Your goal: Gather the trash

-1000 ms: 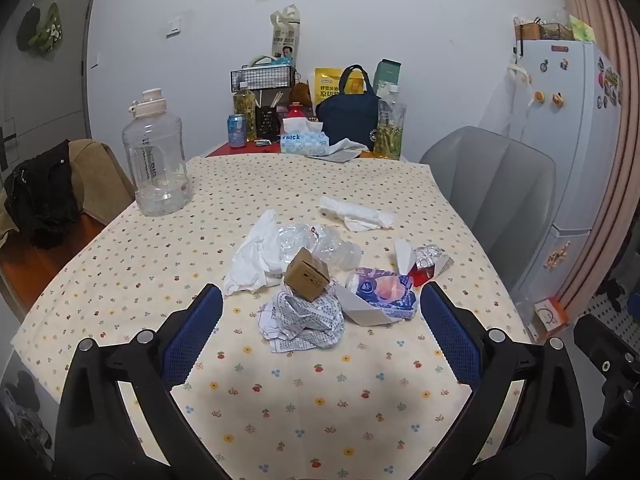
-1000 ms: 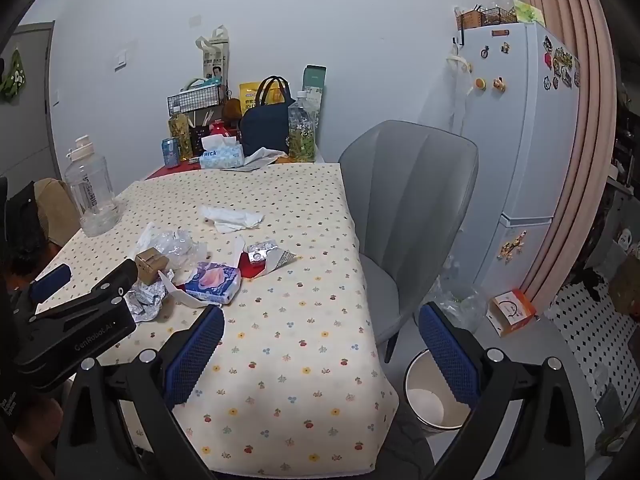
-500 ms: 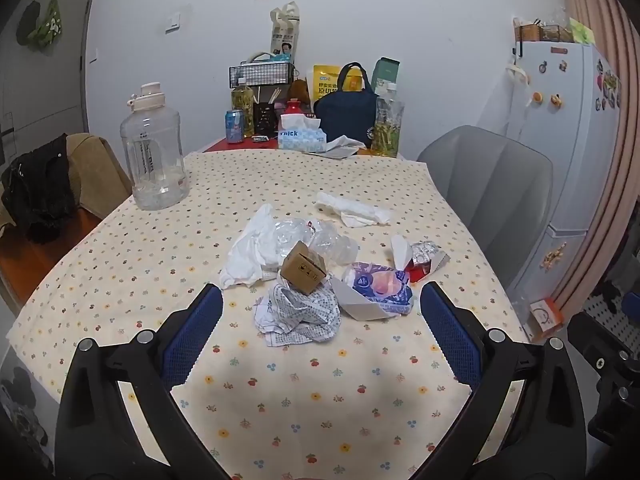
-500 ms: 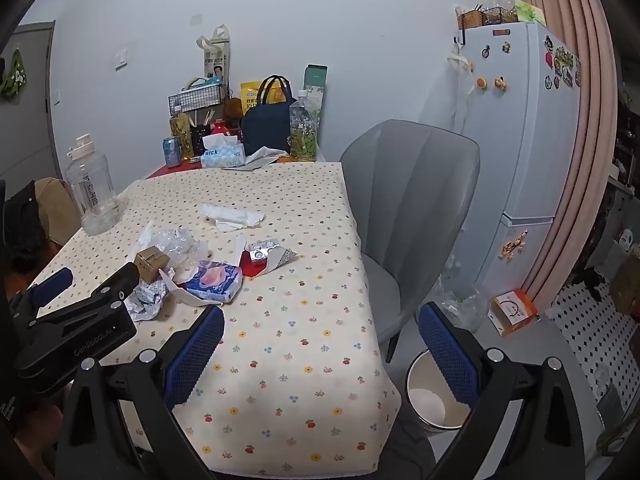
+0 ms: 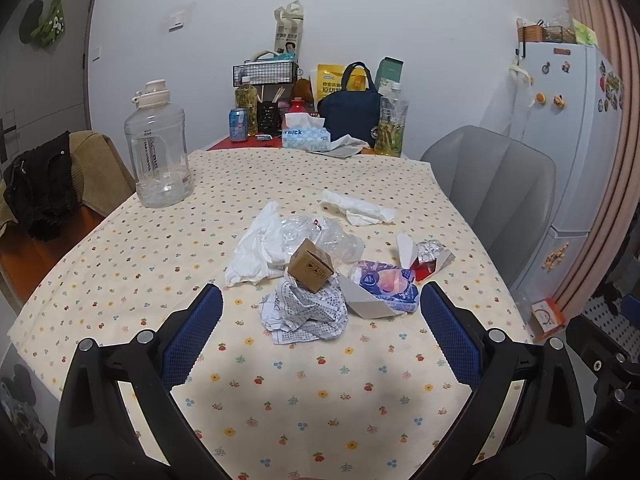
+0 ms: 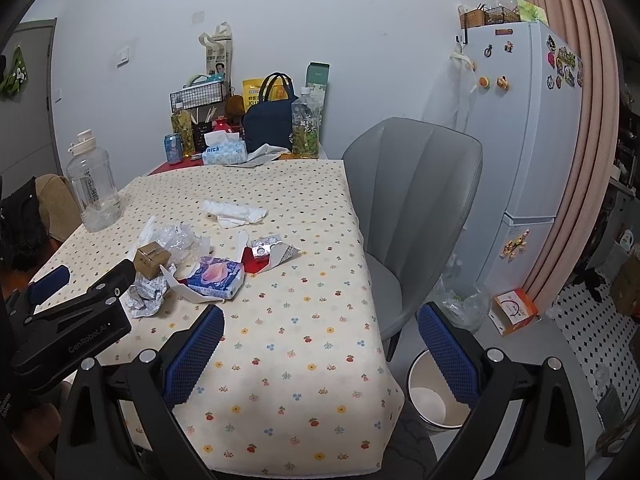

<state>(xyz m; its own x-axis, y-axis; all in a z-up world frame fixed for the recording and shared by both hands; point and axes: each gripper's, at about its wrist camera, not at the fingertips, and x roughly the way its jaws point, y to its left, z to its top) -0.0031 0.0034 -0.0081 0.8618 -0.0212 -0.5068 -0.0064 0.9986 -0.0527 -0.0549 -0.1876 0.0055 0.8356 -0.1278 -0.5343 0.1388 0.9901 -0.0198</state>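
Note:
A heap of trash lies mid-table on the flowered cloth (image 5: 160, 256): a small cardboard box (image 5: 311, 265), crumpled printed paper (image 5: 306, 312), a blue tissue pack (image 5: 384, 282), a red and silver wrapper (image 5: 426, 256), clear plastic (image 5: 320, 232) and a white tissue (image 5: 356, 208). My left gripper (image 5: 320, 332) is open and empty, just short of the crumpled paper. My right gripper (image 6: 320, 352) is open and empty over the table's near right corner. A white waste bin (image 6: 434, 398) stands on the floor below it. The heap also shows in the right wrist view (image 6: 208, 268).
A large clear water jug (image 5: 158, 156) stands at the table's left. Bottles, a tissue box (image 5: 306, 138) and a navy bag (image 5: 352, 112) crowd the far end. A grey chair (image 6: 412, 208) is at the table's right side, a fridge (image 6: 528, 128) beyond it.
Both grippers have drifted slightly; the left one has eased back a little from the heap. Both stay open and empty. Nothing on the table has moved.

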